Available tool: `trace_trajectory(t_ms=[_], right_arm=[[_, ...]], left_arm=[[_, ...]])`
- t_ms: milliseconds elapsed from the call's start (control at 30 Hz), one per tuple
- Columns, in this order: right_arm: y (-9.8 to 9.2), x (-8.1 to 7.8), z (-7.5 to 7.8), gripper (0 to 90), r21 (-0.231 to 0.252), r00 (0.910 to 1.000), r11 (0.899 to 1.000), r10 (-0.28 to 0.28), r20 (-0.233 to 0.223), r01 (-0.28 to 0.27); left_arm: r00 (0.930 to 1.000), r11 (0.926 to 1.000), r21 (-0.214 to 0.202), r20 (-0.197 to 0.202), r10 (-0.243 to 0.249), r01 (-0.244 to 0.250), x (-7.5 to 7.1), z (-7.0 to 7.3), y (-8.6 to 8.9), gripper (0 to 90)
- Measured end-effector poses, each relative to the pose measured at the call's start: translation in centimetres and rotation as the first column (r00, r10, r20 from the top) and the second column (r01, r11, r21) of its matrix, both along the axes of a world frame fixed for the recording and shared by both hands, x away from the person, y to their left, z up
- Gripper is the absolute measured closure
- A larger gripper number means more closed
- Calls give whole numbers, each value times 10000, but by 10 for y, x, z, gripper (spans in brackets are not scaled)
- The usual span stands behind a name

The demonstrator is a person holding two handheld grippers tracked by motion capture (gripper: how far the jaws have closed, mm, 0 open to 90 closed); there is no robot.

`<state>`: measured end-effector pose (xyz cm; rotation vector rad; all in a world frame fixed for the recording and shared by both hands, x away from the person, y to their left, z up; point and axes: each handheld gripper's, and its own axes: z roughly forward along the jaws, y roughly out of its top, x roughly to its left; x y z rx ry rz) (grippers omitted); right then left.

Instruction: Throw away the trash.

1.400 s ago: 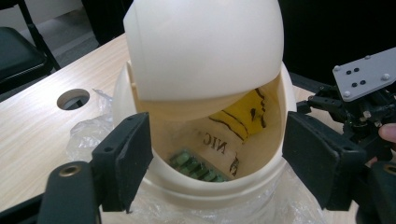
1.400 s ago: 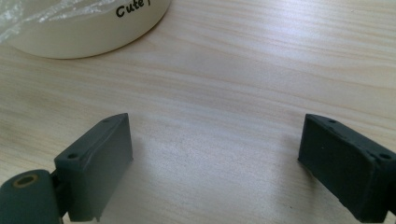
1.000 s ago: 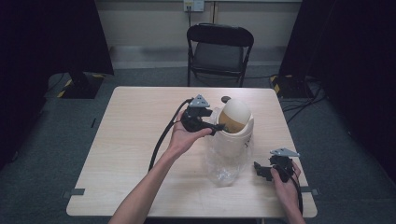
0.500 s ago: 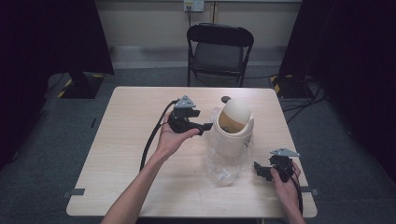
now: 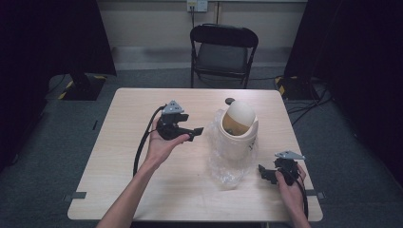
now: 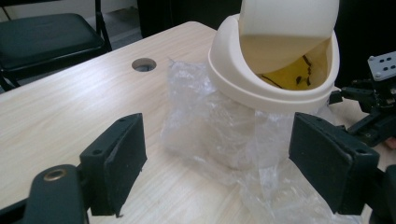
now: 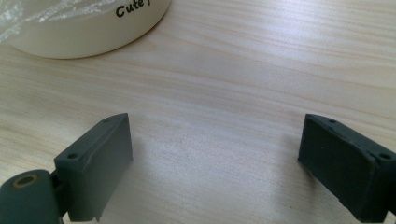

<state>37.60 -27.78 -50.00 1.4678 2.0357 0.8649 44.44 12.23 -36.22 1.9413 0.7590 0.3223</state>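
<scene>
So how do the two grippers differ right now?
The left gripper is held up beside the cream bin, aimed at it; the right gripper sits low by the table's near edge. Left's jaws have just been opening. Both stand open, holding nothing.

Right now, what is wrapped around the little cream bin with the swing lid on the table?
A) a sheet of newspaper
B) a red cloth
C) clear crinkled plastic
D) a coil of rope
C: clear crinkled plastic bunches around the lower part of the cream bin and spreads onto the table, as the left gripper view also shows.
</scene>
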Motion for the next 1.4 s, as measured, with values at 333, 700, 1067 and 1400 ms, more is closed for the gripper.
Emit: trace_trajectory(t_ms=[333, 700, 1067, 1400], right_arm=[[0, 0, 0, 89, 0, 10000, 10000, 3, 1, -3], [0, 0, 0, 89, 0, 10000, 10000, 9, -9, -9], [0, 0, 0, 89, 0, 10000, 10000, 1, 0, -1], [0, 0, 0, 89, -1, 10000, 10000, 1, -1, -1]], left_arm=[[9995, 9996, -71, -182, 257, -258, -22, -18, 25, 163], [9938, 9951, 244, -548, 967, -955, -41, -44, 54, 158], [9790, 9805, 642, -730, 1905, -1860, -53, -70, 91, 160], [9419, 9455, 1362, -1235, 3123, -2957, -60, -106, 120, 160]])
